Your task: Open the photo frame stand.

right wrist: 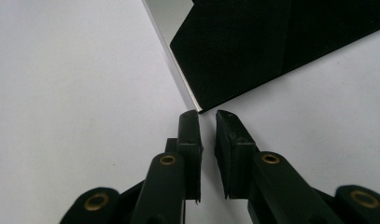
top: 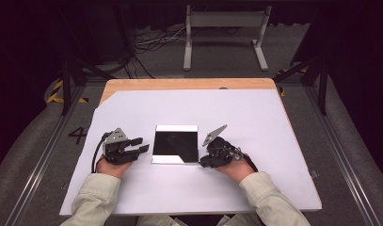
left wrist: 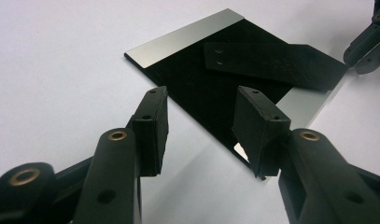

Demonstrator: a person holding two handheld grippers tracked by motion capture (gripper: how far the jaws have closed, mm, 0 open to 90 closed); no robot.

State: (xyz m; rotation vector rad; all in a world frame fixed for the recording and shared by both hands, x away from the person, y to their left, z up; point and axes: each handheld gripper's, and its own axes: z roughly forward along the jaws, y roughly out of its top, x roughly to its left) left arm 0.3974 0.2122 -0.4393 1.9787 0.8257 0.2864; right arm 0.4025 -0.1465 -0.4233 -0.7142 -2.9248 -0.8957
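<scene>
Item: flat black sheet with shiny silver borders, partly folded, lying mid-bench on the white bench cover, between both hands.

Right tongs: narrowed to a slit, nothing between them, tips just short of the sheet's near right corner; the sheet spreads ahead and away from that corner.

Left tongs: wide apart, empty, aimed across the sheet's left edge.

Nearer hand, judged: the right, lined up on the corner.
</scene>
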